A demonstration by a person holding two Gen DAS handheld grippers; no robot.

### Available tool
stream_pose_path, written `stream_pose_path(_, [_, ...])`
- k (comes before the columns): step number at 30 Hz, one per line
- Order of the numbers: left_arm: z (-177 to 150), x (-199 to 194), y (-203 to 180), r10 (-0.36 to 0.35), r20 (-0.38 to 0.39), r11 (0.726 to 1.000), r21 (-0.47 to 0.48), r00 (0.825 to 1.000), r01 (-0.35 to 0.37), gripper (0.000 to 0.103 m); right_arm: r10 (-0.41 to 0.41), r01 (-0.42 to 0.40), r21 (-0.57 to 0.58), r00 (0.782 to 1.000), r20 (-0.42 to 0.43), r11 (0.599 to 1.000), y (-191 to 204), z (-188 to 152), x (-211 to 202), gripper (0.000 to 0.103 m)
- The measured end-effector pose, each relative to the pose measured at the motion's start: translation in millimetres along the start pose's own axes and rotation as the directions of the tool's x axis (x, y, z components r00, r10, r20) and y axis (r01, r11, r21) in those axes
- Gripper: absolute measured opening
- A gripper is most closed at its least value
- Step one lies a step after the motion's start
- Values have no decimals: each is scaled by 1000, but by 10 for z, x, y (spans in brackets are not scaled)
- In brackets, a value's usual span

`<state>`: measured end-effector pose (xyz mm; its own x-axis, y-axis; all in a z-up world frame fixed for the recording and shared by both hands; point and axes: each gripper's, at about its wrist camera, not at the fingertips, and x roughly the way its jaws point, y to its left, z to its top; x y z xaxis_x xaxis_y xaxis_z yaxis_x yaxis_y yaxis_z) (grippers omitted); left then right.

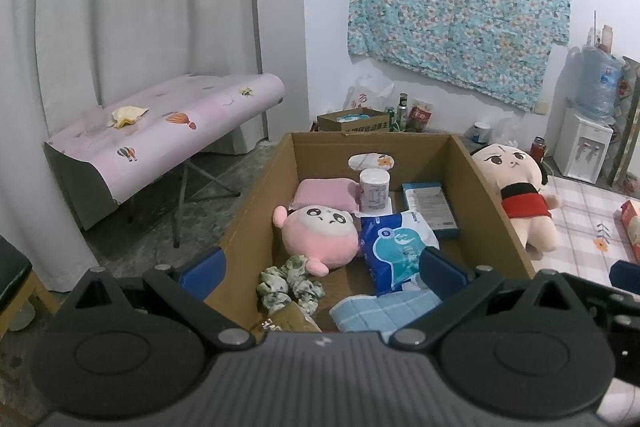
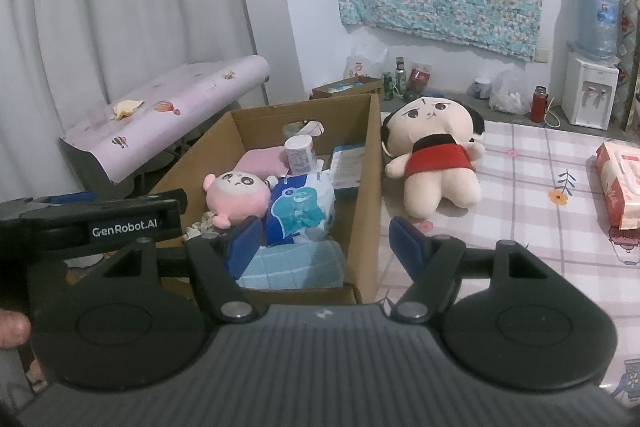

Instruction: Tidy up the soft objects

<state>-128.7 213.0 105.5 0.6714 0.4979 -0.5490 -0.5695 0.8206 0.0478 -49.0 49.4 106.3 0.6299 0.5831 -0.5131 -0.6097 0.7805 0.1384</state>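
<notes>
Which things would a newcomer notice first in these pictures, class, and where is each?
The big doll in a red top lies on the checked cloth, right beside the box. In the box, a pink plush lies beside a blue pack. A floral sheet hangs on the far wall.

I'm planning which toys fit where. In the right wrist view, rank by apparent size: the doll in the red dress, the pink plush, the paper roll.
1. Doll in the red dress, clearly largest.
2. Pink plush.
3. Paper roll, smallest, though it sits farther back.
</notes>
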Motion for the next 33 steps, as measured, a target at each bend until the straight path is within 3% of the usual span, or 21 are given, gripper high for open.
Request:
stream_pose_path(28, [17,-42,95,1,6,1000,-13,1000,-1,103,11,-11,5,1000,6,1000,36,-13,-25,71])
stream_pose_path(33, [31,-90,123,-45,28,998,-30,999,46,103,10,-10,6,1000,4,1000,35,-13,-24,71])
